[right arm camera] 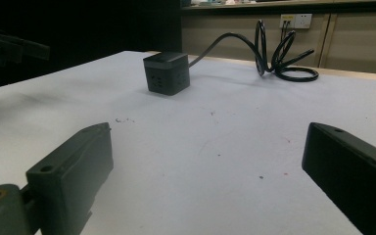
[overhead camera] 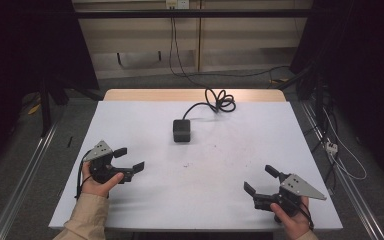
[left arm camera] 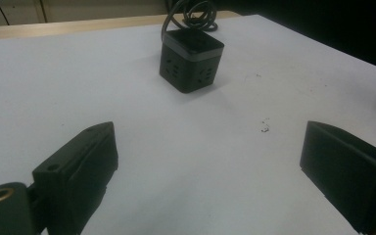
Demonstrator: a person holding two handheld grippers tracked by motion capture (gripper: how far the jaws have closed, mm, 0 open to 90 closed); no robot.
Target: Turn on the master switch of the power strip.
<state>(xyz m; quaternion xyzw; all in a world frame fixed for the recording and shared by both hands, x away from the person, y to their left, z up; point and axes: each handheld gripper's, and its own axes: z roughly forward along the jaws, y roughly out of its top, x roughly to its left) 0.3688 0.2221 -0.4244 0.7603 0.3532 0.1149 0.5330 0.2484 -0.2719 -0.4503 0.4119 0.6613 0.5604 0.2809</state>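
A dark cube-shaped power socket [overhead camera: 182, 130] [left arm camera: 191, 61] [right arm camera: 166, 73] stands on the white table [overhead camera: 195, 190], a little behind its centre. Its black cable [overhead camera: 219, 101] [right arm camera: 274, 54] coils toward the far edge. My left gripper [overhead camera: 129, 159] [left arm camera: 208, 166] hovers at the table's left, held in a hand, jaws spread wide with nothing between them. My right gripper [overhead camera: 260, 179] [right arm camera: 208, 171] sits at the front right, also open and holding nothing. Both point roughly toward the cube from a distance. The left gripper [right arm camera: 14, 49] also appears at the far left of the right gripper view.
Small dark specks [overhead camera: 185, 165] [left arm camera: 264, 128] mark the tabletop. Behind the table are a wooden strip [overhead camera: 195, 95], wall cabinets and loose cables [overhead camera: 180, 60] on the floor. Metal rails [overhead camera: 25, 165] run along both sides of the table.
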